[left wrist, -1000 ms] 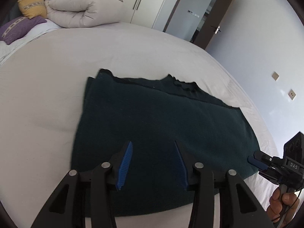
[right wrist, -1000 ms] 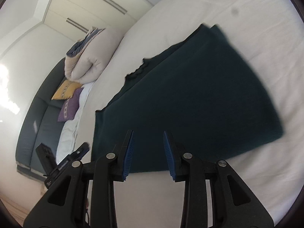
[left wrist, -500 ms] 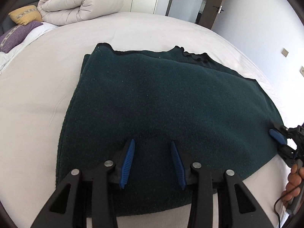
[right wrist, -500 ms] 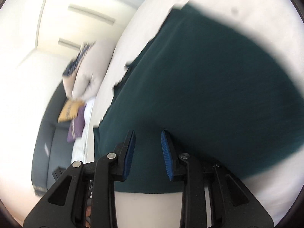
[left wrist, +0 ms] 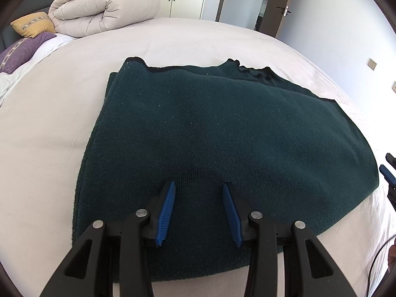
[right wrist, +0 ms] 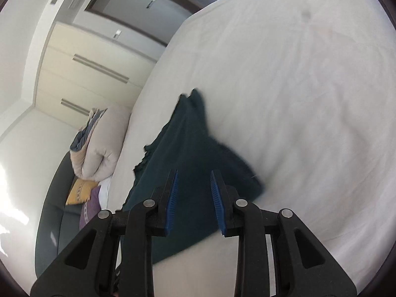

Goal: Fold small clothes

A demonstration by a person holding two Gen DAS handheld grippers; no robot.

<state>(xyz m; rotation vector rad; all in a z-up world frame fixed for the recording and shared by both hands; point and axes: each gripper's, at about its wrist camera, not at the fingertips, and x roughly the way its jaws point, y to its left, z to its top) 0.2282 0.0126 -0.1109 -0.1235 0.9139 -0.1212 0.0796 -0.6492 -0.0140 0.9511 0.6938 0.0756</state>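
A dark green sweater (left wrist: 222,133) is laid flat on a white bed (left wrist: 185,39), folded, its neck edge on the far side and its near hem close to the bed's front edge. In the left wrist view the left gripper (left wrist: 198,185) is seen above the near part of the sweater, jaws partly apart, blue pads (left wrist: 165,210) bare; nothing is pinched between them. Contact of the fingertips with the knit cannot be told.

At the right edge of that view a bit of the right gripper (left wrist: 388,173) is seen just beside the sweater's right corner, apart from the cloth. A dark cable (left wrist: 378,255) is seen low right over the sheet.

In the right wrist view, which is tilted and blurred, the right gripper (right wrist: 193,173) is seen over the sweater's (right wrist: 188,148) near end, jaws narrowly apart. They have just been opening a little, and no cloth is clamped between the pads; the knit is only seen behind the gap. Whether the tips touch it cannot be told.

A rolled beige duvet (left wrist: 104,7) is seen at the far left of the bed, with a yellow pillow (left wrist: 32,23) and a purple pillow (left wrist: 22,52) beside it. A wardrobe (right wrist: 81,69) and a door (left wrist: 274,7) are seen behind the bed. A small dark spot (right wrist: 307,13) is seen on the sheet, well apart from the sweater.
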